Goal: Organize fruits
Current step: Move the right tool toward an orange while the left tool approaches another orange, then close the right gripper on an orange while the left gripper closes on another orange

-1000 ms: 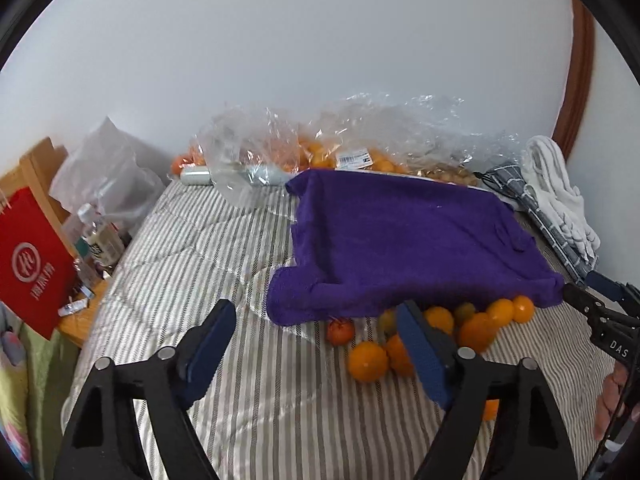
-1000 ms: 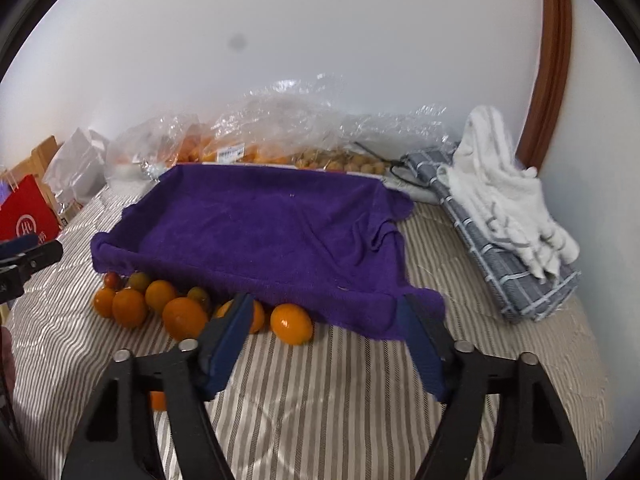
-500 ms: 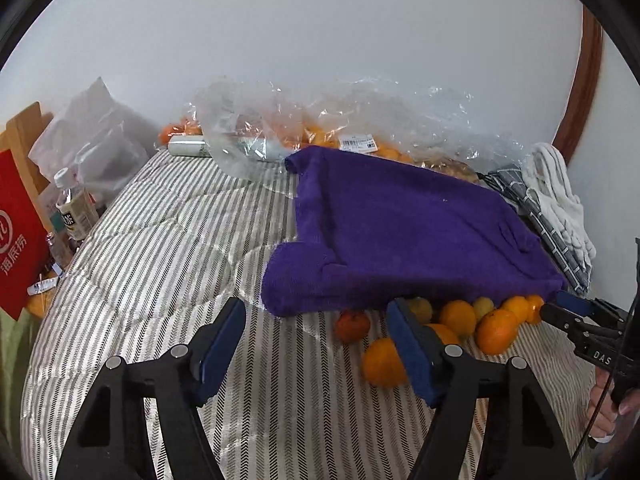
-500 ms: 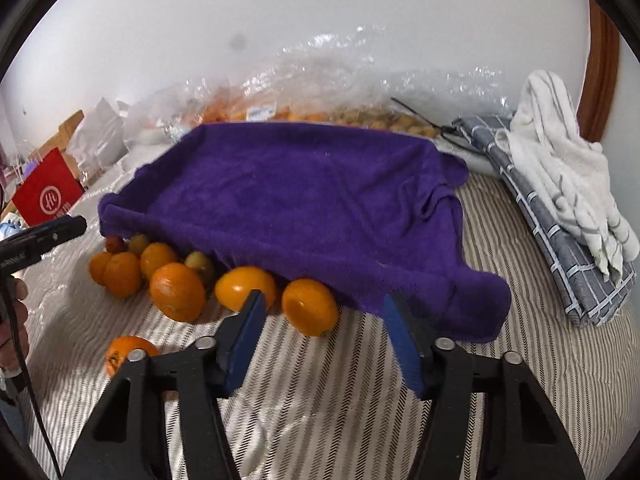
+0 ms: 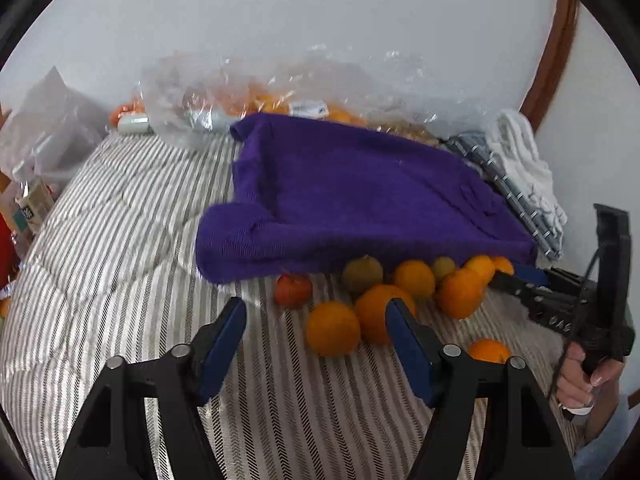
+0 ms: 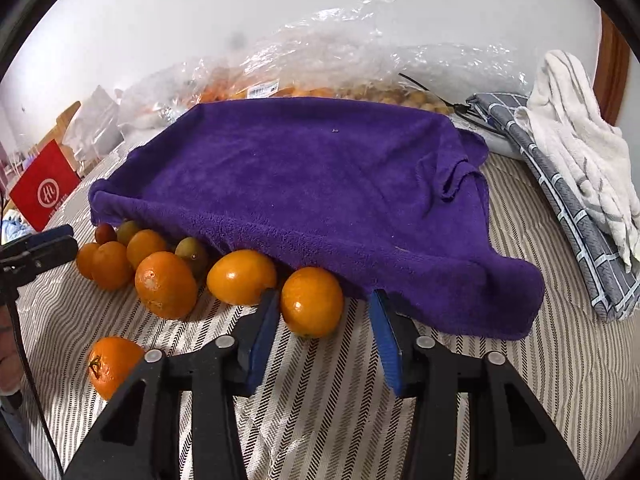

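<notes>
Nearest in the right wrist view, the right gripper has its blue-padded fingers spread apart, holding nothing, low over a striped bedcover. One orange sits just beyond and between the fingertips, apparently touching the left pad. A lone mandarin lies apart at lower left. Likewise, the left gripper is spread wide and empty in the left wrist view, with two oranges just beyond its fingertips. Farther on, a row of oranges, greenish fruits and one red fruit lines the near edge of a purple towel, which drapes over something raised. Beyond the towel, clear plastic bags of more fruit rest against the white wall. At the right, a white towel lies on a folded grey checked cloth.
</notes>
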